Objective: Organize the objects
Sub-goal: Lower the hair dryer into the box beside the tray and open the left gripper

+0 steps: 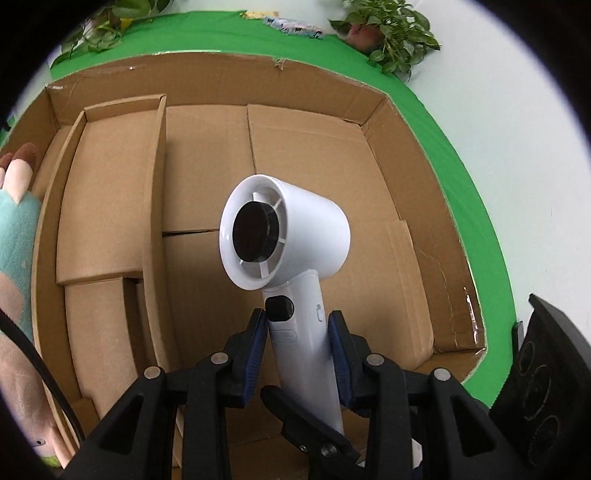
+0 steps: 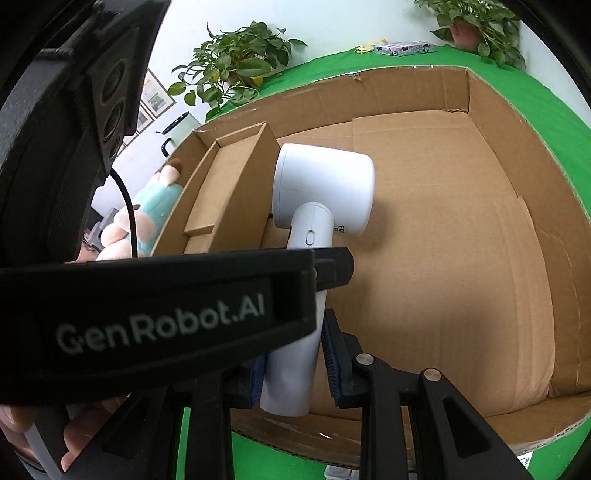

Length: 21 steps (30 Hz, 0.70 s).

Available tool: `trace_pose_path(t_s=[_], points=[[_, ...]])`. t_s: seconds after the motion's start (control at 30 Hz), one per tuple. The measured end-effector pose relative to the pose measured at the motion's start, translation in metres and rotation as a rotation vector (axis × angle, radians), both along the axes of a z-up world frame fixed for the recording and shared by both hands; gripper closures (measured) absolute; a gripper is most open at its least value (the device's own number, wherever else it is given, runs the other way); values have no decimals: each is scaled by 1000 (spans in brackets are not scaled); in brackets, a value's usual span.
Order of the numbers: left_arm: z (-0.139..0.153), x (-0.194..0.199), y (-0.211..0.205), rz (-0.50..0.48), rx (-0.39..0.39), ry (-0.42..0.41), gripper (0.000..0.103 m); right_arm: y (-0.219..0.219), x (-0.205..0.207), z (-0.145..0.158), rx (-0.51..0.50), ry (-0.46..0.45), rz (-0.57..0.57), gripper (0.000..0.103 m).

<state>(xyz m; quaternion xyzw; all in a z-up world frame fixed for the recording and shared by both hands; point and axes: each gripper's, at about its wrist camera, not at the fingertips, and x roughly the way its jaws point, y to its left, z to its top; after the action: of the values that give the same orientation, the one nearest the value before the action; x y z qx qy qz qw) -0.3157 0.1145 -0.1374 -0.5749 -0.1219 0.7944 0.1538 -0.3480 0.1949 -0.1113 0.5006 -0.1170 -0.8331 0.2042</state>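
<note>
Nearest in the left wrist view: the left gripper (image 1: 297, 343) with its blue pads (image 1: 255, 354) on either side of the hair dryer (image 1: 286, 236) handle, just below the black button. The pads look pressed against the handle, so I read the left tongs as clenched on the hair dryer.

The right wrist view shows the right gripper (image 2: 295, 365) lower on the same handle, near its bottom end. Its right pad (image 2: 330, 360) stands slightly off the white plastic; the left pad is partly hidden by the left tool's black bar across the frame. Cannot tell whether the right tongs are grasping or only flanking the handle.

The hair dryer is held in the air over the cardboard box (image 1: 406, 206), head up and tilted, its air-inlet end facing the left camera. It hangs above the big open section, just right of the cardboard divider (image 1: 153, 206).

Judgement: the step is setting the hair dryer down in the large section.
- Lower slowly, lay it on its side so the head cannot roll.
- Keep the head off the divider.
- Let go with one tool at a time, lower grip first.

Farther: the narrow left compartment (image 1: 107, 192), a plush toy (image 1: 16, 229) outside the box's left wall, green cloth (image 1: 476, 229), potted plant (image 1: 391, 33) at back.
</note>
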Motion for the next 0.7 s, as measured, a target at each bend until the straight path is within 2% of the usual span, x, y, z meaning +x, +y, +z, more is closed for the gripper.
trace_pose_path(t_s=[0.07,0.2,0.3,0.4,0.5,0.6,0.7], points=[[6,2,-3,-5,-6,-5,70,-2,2,0,-1,-9,-6,78],[33,12,-7,-27,-20,64,70,2,2,3,-37,-13,-30,74],[57,29,-20,-33,-3,136,70,7,4,12,-105,-21,-37,65],[76,47,-38,-11,-22,208,68,9,4,17,-54,-6,-42,64],[73,60,-57,30,-81,234,68,7,-6,5,-51,-59,-16,64],[54,64,-71,62,-115,190,68,-7,-6,-3,8,-71,17,77],[32,69,-76,73,-107,144,68,-19,-7,-6,34,-76,12,80]])
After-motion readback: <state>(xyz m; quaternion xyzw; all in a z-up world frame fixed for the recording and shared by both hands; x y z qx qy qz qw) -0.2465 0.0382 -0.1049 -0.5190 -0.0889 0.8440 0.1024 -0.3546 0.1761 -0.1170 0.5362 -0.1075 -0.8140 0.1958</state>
